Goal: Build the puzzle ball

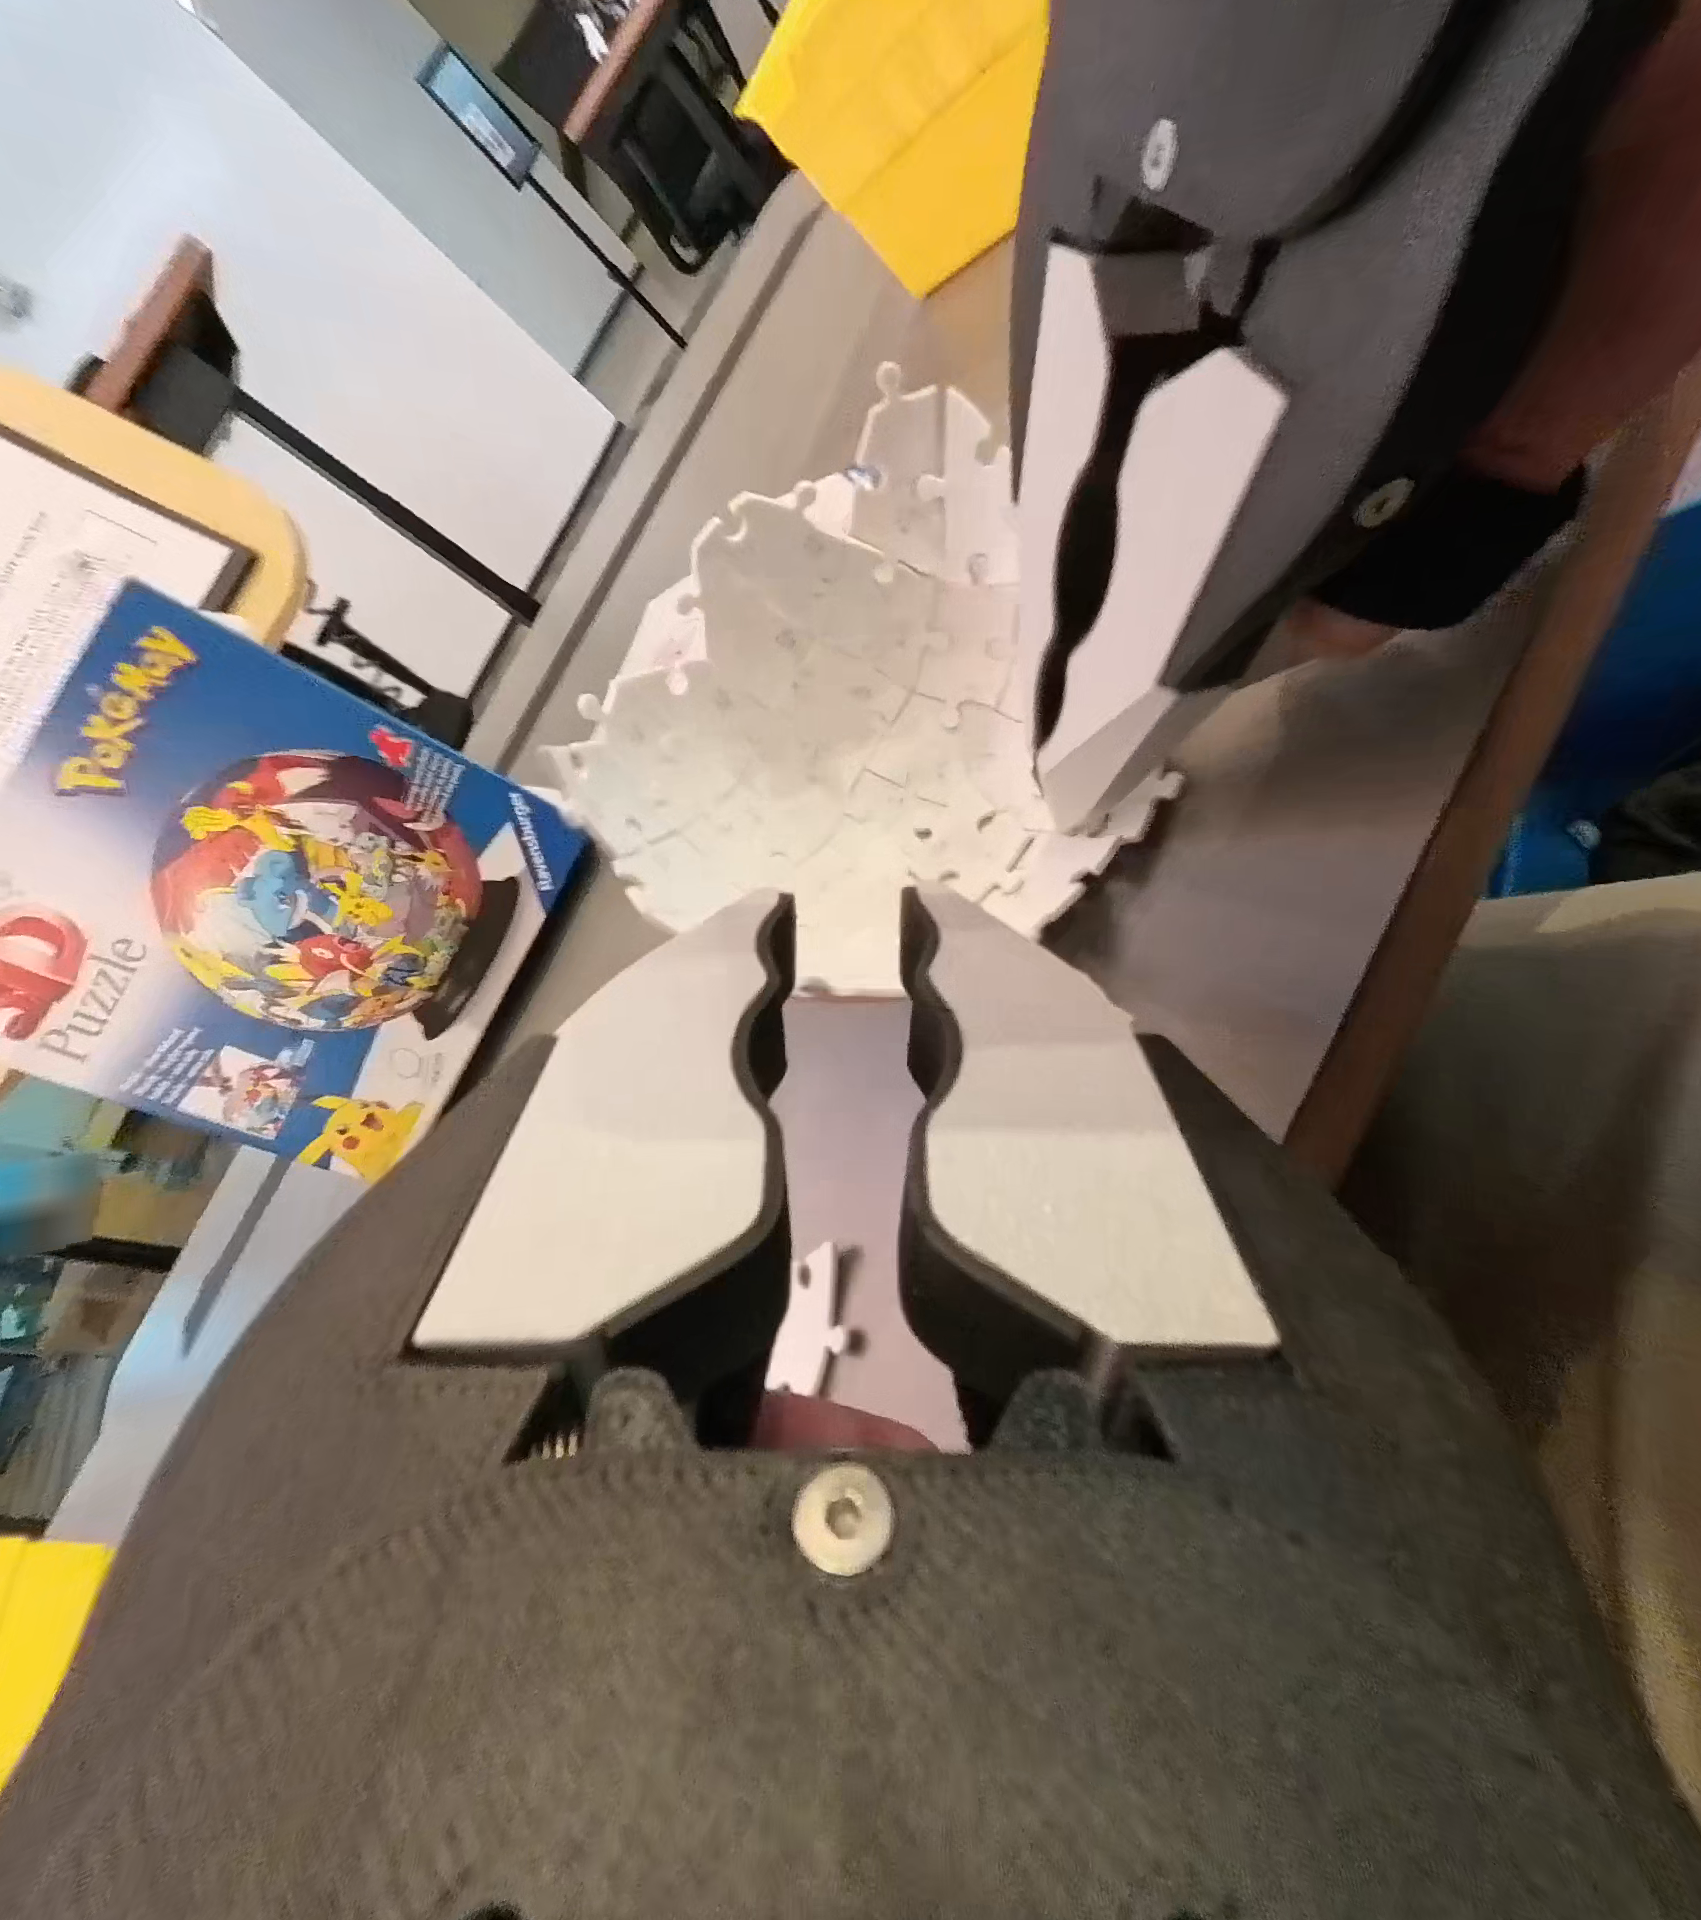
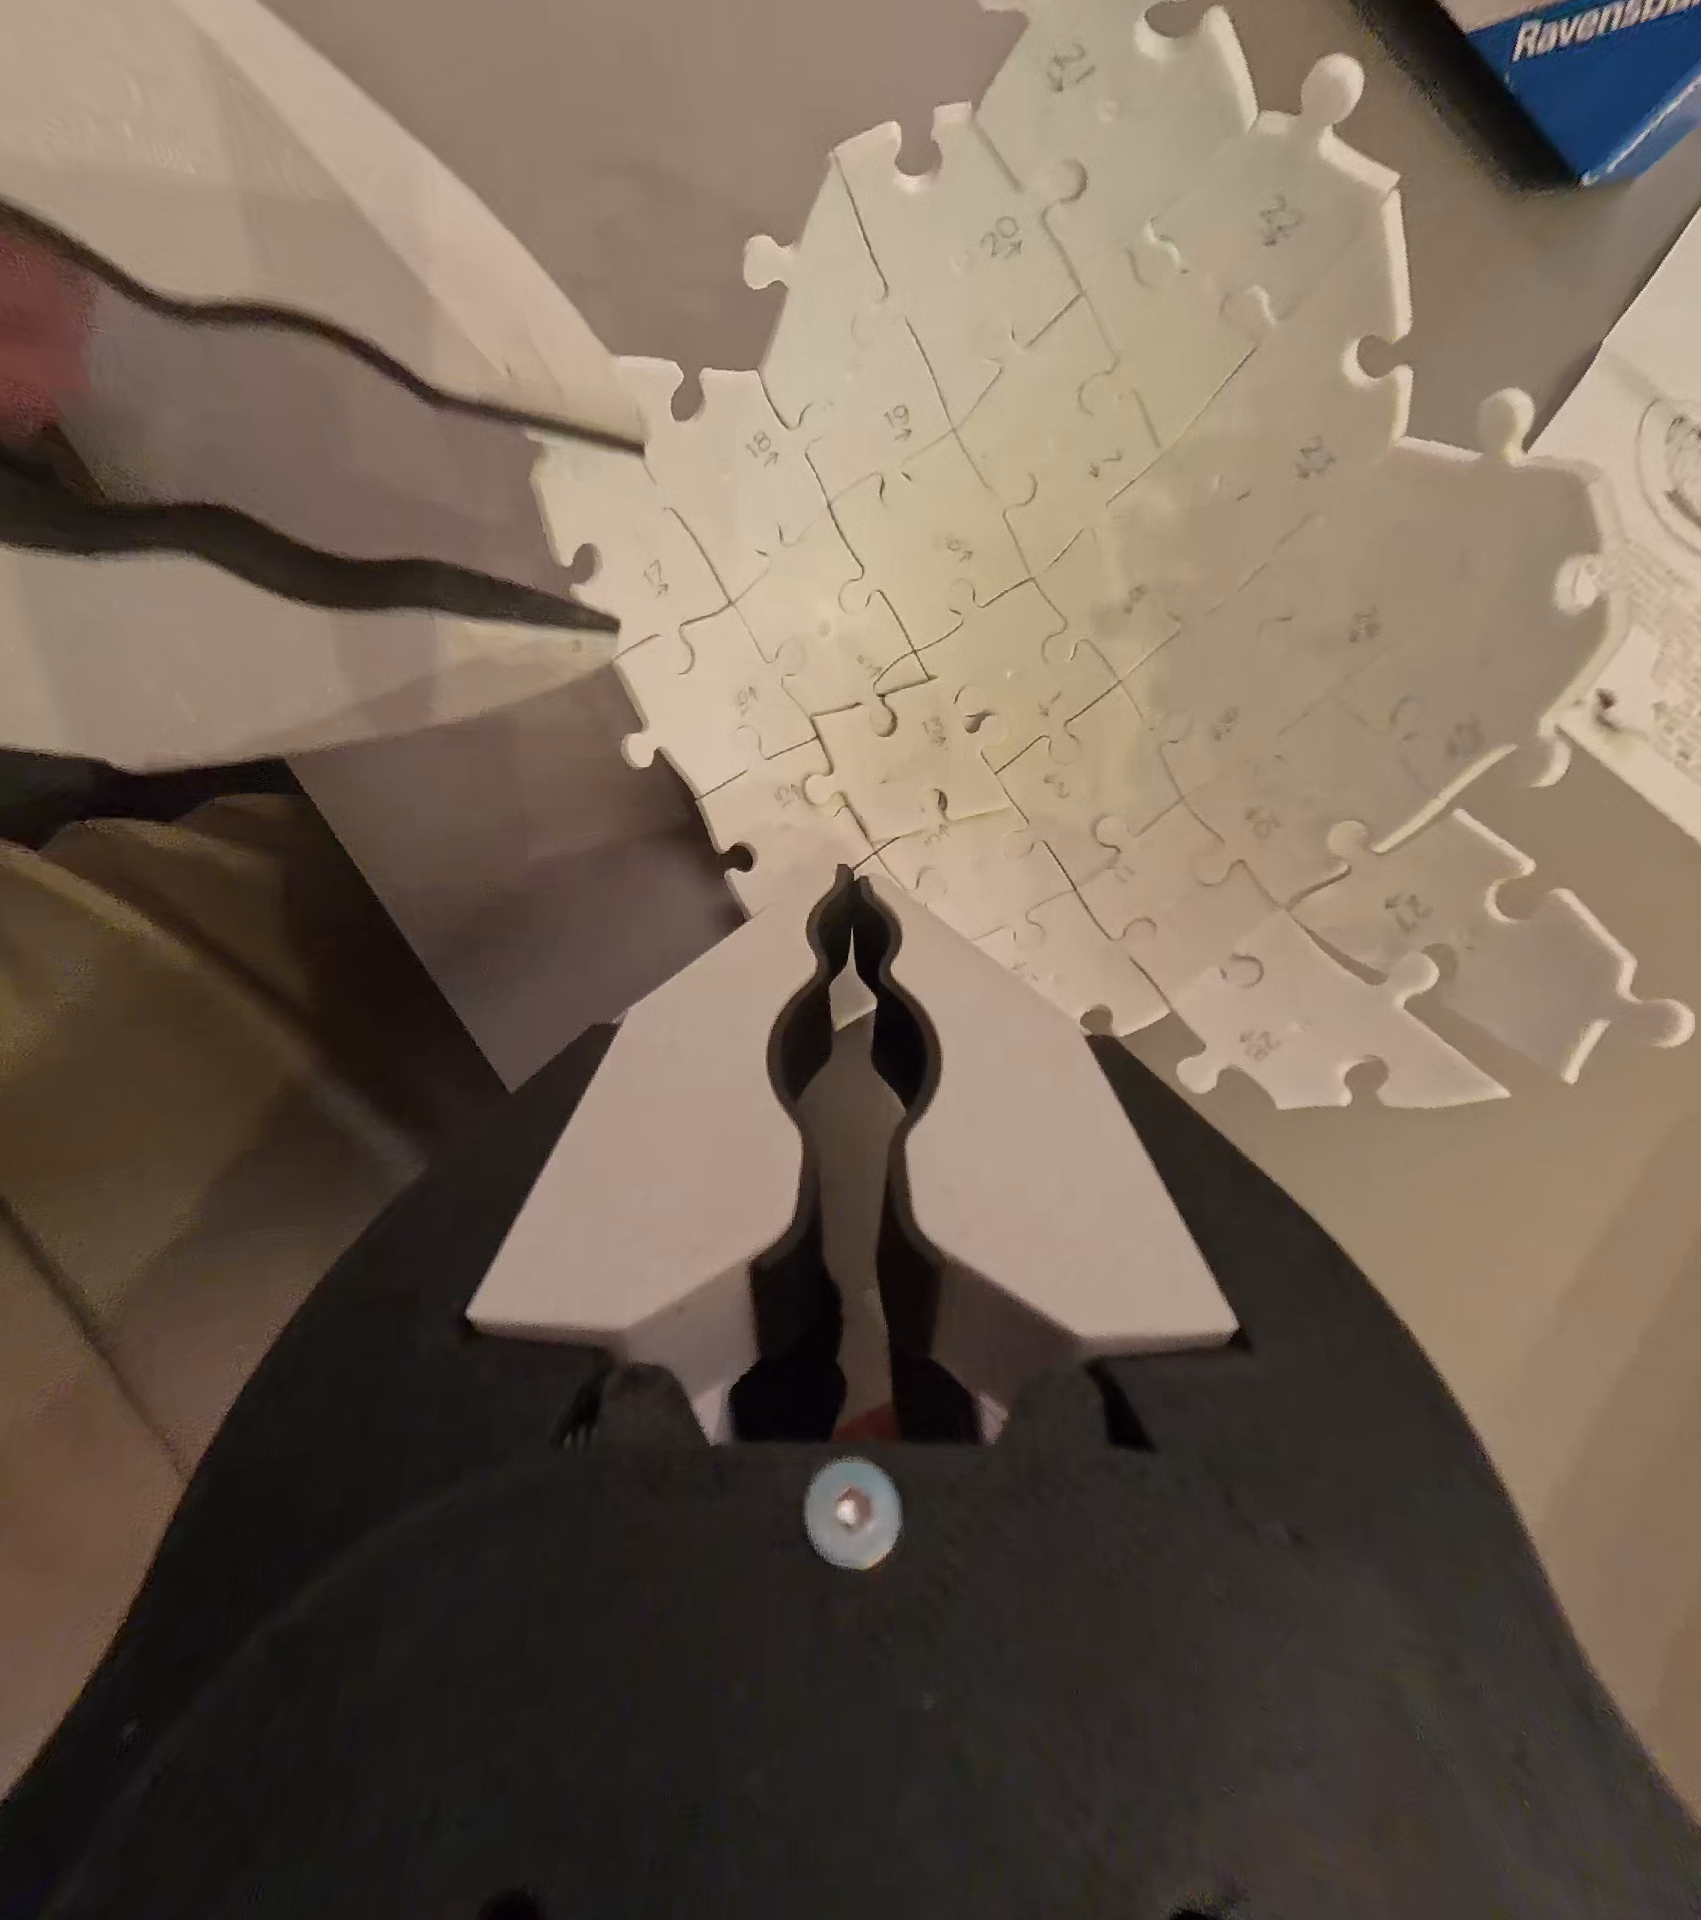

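Two grippers worked curved puzzle shell [image 2: 1064,582], held above grey table [image 2: 1656,1299]. Right gripper [image 2: 854,896] clamped shell edge at 6 o'clock; left gripper [image 2: 607,530] slightly apart around 9 o'clock edge. Judgement: steady grip, avoid flexing joints.

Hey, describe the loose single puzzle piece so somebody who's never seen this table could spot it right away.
Start at the big white curved puzzle shell on the grey table, beside the blue puzzle box. Come back toward the left tongs; the loose puzzle piece lies between their fingers. It alone is joined to nothing.
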A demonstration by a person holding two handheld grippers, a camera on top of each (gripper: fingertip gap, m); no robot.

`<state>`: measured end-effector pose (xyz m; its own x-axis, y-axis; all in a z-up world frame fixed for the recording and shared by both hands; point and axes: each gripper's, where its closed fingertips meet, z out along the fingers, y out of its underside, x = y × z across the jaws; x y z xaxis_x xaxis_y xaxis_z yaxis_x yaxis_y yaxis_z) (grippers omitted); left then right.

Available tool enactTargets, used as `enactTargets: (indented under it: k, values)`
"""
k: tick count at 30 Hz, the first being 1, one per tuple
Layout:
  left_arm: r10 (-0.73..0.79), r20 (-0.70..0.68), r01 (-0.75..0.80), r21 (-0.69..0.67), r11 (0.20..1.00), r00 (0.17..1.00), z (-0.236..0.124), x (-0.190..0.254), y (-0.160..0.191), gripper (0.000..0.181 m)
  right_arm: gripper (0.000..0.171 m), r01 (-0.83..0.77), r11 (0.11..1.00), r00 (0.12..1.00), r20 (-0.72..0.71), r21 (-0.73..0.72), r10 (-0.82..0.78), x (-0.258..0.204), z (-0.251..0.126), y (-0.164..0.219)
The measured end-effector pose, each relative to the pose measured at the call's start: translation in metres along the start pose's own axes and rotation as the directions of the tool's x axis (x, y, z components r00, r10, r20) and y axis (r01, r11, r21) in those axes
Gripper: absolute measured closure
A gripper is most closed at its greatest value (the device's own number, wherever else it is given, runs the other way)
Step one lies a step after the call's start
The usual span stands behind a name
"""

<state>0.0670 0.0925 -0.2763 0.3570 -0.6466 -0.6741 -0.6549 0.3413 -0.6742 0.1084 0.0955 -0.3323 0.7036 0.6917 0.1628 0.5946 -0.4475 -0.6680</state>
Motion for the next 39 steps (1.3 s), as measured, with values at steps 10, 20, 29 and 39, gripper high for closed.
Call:
enactTargets:
  k: [10, 20, 29, 39]
  values:
    - [-0.165, 0.059, 0.169, -0.058, 0.984, 0.984, -0.005, -0.010, 0.028, 0.155, 0.171, 0.283, 0.958, 0.953, -0.119, 0.035, -0.278, -0.001, 0.001, -0.002]
    - [-0.568, -0.039, 0.552, -0.190, 0.812, 0.822, -0.005, -0.010, 0.032, 0.144, 0.171, 0.357, 0.933, 0.926, -0.145, 0.044, -0.347, -0.001, 0.002, -0.002]
    - [-0.866, -0.137, 0.767, -0.411, 0.492, 0.482, 0.006, 0.019, 0.029, 0.153, 0.171, 0.445, 0.895, 0.882, -0.192, 0.041, -0.430, 0.000, 0.002, -0.003]
    - [-0.846, -0.127, 0.749, -0.411, 0.519, 0.517, 0.010, 0.028, 0.026, 0.169, 0.171, 0.550, 0.834, 0.814, -0.247, 0.038, -0.526, 0.000, 0.002, -0.004]
